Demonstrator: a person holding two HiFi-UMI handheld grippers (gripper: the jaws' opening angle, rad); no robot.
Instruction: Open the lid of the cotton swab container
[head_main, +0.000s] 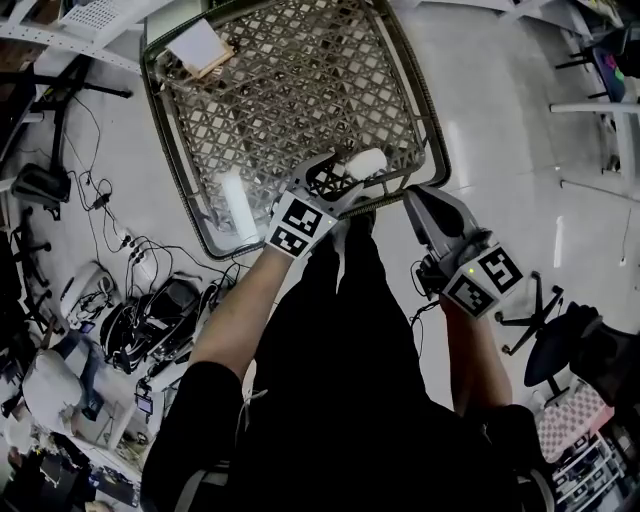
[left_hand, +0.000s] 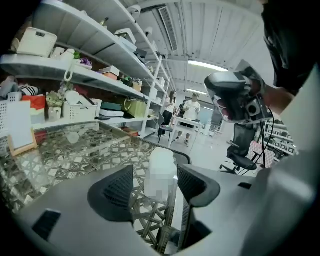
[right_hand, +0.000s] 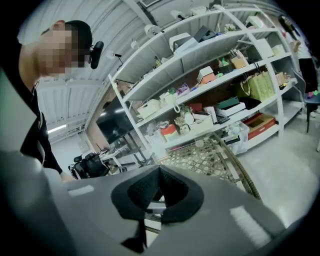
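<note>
The cotton swab container (left_hand: 161, 171), a white translucent cylinder, stands upright at the near edge of the woven-lattice table (left_hand: 75, 150). It sits between the wide-apart fingers of the left gripper (left_hand: 156, 181), with neither pad pressing on it. The right gripper (right_hand: 159, 189) is held beside the table, fingers closed together on nothing; stocked white shelves (right_hand: 210, 75) line the room over a pale glossy floor (head_main: 500, 120).

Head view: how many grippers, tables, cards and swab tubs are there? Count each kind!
Grippers: 2 (left gripper, right gripper)
Table: 1
Card: 1
Tub: 1
Total: 5
</note>
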